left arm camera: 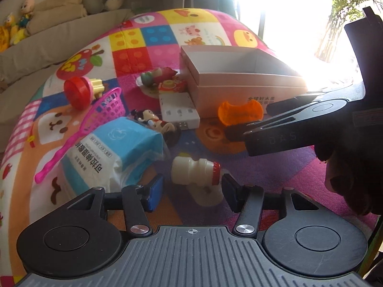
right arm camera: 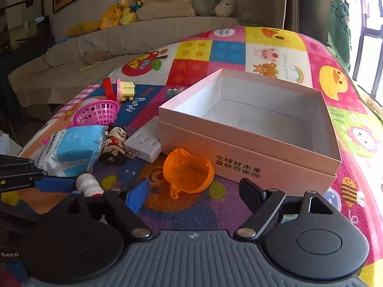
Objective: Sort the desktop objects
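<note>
A small white bottle with a red cap (left arm camera: pixel 194 172) lies on its side on the colourful play mat. My left gripper (left arm camera: pixel 192 181) is open around it, and its pads stand just clear of the bottle's two ends. An orange plastic cup (right arm camera: pixel 189 171) lies tipped over in front of the empty pink box (right arm camera: pixel 251 150). My right gripper (right arm camera: pixel 194 184) is open, with the cup just ahead of its fingertips and not touched. In the left wrist view the right gripper (left arm camera: pixel 253 119) reaches in from the right beside the cup (left arm camera: pixel 240 113). The left gripper's blue finger (right arm camera: pixel 57 183) shows next to the bottle (right arm camera: pixel 88 184).
Left of the box lie a white charger (right arm camera: pixel 143 144), a doll figure (right arm camera: pixel 115 143), a blue tissue pack (right arm camera: pixel 71 148), a pink basket (right arm camera: pixel 99 113) and a red-and-yellow toy (left arm camera: pixel 79 92). A sofa with plush toys (right arm camera: pixel 129 9) stands behind the mat. Bright windows are at the right.
</note>
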The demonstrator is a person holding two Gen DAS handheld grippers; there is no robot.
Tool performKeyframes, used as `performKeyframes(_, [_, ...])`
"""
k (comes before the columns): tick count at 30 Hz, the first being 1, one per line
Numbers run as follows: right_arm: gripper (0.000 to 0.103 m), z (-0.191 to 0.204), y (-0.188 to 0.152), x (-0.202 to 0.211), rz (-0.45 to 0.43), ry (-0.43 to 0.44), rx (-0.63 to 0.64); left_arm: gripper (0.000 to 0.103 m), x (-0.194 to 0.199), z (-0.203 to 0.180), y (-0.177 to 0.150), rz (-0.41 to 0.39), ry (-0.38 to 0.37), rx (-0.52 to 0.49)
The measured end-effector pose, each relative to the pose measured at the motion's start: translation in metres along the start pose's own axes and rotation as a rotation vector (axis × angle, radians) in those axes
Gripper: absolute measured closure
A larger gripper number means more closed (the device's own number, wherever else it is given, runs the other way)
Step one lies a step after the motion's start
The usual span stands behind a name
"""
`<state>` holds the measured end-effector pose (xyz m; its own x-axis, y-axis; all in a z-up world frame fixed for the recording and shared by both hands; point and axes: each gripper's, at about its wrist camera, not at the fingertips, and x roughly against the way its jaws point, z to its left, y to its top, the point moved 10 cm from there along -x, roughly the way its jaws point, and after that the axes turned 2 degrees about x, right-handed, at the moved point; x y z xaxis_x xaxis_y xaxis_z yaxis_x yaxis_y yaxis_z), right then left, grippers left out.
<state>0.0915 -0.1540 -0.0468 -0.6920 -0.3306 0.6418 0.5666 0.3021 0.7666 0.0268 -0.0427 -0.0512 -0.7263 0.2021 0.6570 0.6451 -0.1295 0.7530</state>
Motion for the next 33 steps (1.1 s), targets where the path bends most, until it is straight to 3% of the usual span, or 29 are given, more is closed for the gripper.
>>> performKeyframes(6, [0.021,0.006,0.005,-0.023,0.043,-0.064,-0.028,0.036,-0.006,-0.001,0.002,0.0,0.004,0.009])
performKeyframes(10, [0.049,0.003,0.003,-0.023,0.053,-0.057,-0.041,0.037,-0.01,0.001,0.005,-0.005,0.018,0.022])
performKeyframes(17, [0.049,-0.008,-0.01,0.003,0.042,-0.055,-0.01,0.041,-0.019,-0.003,0.013,-0.011,0.031,0.015])
performKeyframes(19, [0.049,-0.013,-0.016,0.014,0.043,-0.05,-0.003,0.053,-0.02,-0.006,0.014,-0.013,0.038,-0.003])
performKeyframes(20, [0.049,-0.015,-0.019,0.019,0.043,-0.047,0.001,0.052,-0.019,-0.008,0.014,-0.014,0.036,-0.013])
performKeyframes(25, [0.049,-0.029,-0.036,0.06,0.036,-0.029,0.039,0.053,0.005,-0.025,0.021,-0.051,-0.026,-0.056])
performKeyframes(29, [0.049,-0.045,-0.015,0.106,-0.084,-0.066,0.074,0.053,0.026,-0.042,0.071,-0.176,-0.074,-0.101])
performKeyframes(33, [0.049,-0.071,0.034,0.128,-0.238,-0.197,0.099,0.052,0.017,-0.058,0.14,-0.309,-0.067,-0.161])
